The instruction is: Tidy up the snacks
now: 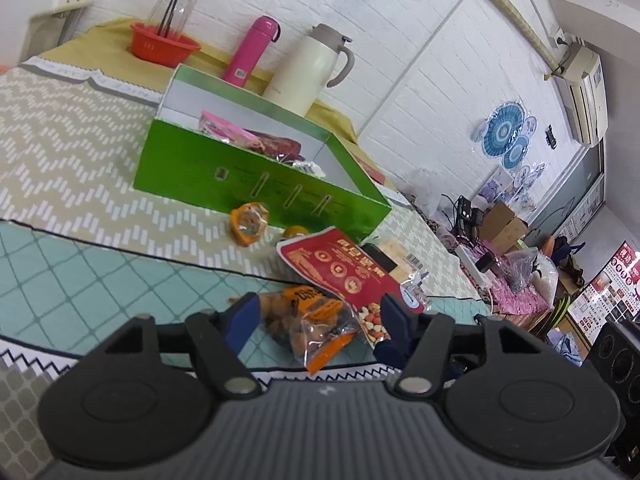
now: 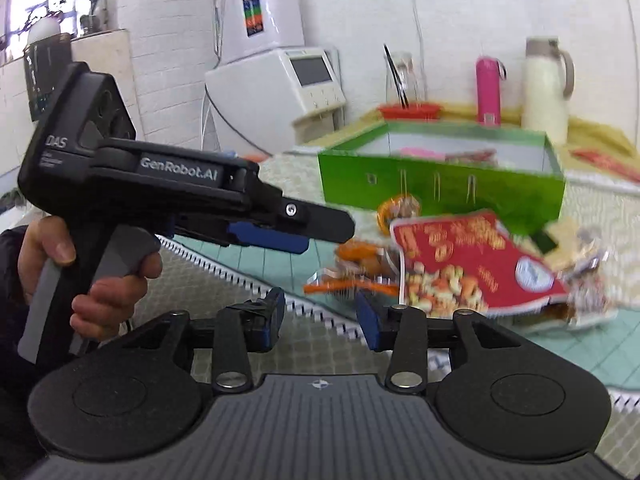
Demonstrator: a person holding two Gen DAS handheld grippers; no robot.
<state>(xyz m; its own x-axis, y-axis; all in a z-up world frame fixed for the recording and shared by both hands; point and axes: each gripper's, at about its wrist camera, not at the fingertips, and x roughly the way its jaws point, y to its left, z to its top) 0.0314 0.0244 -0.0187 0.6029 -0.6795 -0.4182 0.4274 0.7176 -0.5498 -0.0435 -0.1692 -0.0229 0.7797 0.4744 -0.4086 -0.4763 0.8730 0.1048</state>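
Observation:
A green box (image 1: 256,184) stands open on the table with a pink packet (image 1: 224,128) and a dark red packet (image 1: 276,144) inside. In front of it lie a small orange snack (image 1: 248,222), a red nut bag (image 1: 344,268) and a clear orange-trimmed snack bag (image 1: 312,320). My left gripper (image 1: 318,314) is open, its blue fingers on either side of the orange-trimmed bag. My right gripper (image 2: 322,312) is open and empty, just short of the same pile (image 2: 460,256). The left gripper (image 2: 280,236) shows from the side in the right wrist view.
A pink bottle (image 1: 252,50), a cream thermos jug (image 1: 308,70) and a red basket (image 1: 162,44) stand behind the box. A white machine (image 2: 280,80) sits beyond the table's left end. A cluttered side table (image 1: 508,264) lies to the right.

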